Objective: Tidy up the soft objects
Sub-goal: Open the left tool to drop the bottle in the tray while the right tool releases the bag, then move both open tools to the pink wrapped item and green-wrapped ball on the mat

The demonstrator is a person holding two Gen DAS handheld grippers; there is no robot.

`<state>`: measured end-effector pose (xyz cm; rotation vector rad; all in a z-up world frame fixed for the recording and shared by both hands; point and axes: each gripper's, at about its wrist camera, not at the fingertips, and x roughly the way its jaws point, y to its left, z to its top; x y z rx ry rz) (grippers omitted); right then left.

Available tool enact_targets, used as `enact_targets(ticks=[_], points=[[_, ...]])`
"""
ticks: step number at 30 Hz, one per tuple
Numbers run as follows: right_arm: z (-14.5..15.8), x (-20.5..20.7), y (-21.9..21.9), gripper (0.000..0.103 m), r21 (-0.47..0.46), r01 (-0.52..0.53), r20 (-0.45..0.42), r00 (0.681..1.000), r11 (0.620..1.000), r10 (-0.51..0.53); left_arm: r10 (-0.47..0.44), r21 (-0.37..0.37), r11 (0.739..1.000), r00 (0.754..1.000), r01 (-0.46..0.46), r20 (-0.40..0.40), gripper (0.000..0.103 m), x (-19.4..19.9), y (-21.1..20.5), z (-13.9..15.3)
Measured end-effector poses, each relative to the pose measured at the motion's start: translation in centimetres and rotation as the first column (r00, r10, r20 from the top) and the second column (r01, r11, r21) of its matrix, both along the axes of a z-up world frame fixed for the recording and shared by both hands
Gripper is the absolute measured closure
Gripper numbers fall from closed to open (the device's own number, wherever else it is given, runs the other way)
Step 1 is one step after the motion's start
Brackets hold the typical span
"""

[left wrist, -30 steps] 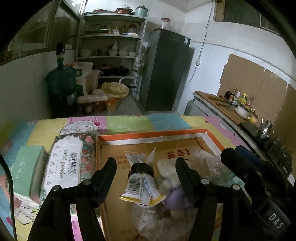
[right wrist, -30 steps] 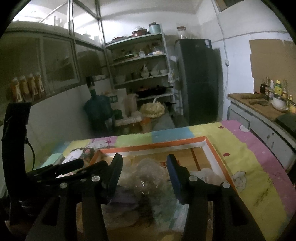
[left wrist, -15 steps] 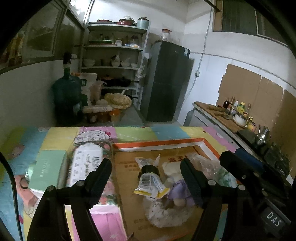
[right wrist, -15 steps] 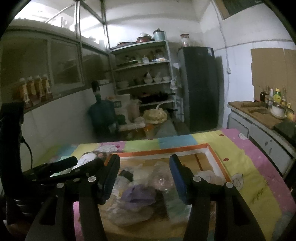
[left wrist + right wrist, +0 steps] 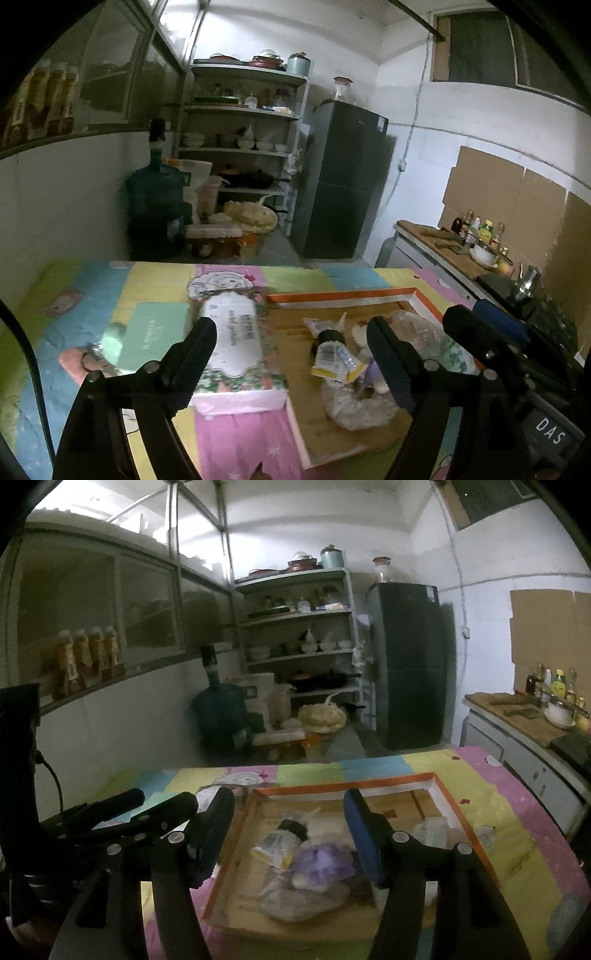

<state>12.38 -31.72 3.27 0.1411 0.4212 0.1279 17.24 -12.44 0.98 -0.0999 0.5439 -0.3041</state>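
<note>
A shallow cardboard box with an orange rim (image 5: pixel 343 295) (image 5: pixel 343 786) lies on the patchwork cloth. It holds a spouted pouch with a black cap (image 5: pixel 332 360) (image 5: pixel 279 843), a purple soft item (image 5: pixel 373 371) (image 5: pixel 325 860), a white fluffy piece (image 5: pixel 354 406) (image 5: pixel 295 897) and clear plastic bags (image 5: pixel 424 328) (image 5: pixel 430 829). My left gripper (image 5: pixel 291 350) hovers above the box's left edge, jaws opening, with nothing between them. My right gripper (image 5: pixel 290 827) hangs over the box, jaws also opening and empty.
Left of the box lie a floral tissue pack (image 5: pixel 236 339) and a green pack (image 5: pixel 151 332). Behind the table are a water jug (image 5: pixel 155 206), shelves of dishes (image 5: pixel 240 147) and a dark fridge (image 5: pixel 347 181). A counter with bottles (image 5: pixel 476 236) runs along the right.
Both grippers have drawn back and risen from the box, so more of the table shows. Both pairs of jaws stand wider. The items stay lying in the box.
</note>
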Motion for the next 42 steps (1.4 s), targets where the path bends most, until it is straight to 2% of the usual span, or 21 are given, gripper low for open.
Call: enact_targets(ticks=[23, 42], points=[[0.7, 0.2, 8.5, 0.039, -0.039, -0.124, -0.006, 0.992, 0.991, 0.124, 0.171, -0.051, 0.984, 0.985, -0.171, -0.005, 0.020, -1.9, 11.0, -0.4], [-0.7, 2.1, 16.0, 0.039, -0.074, -0.249, -0.057, 0.968, 0.966, 0.245, 0.357, -0.073, 0.930, 0.933, -0.360, -0.048, 0.020, -2.5, 21.9, -2.4]])
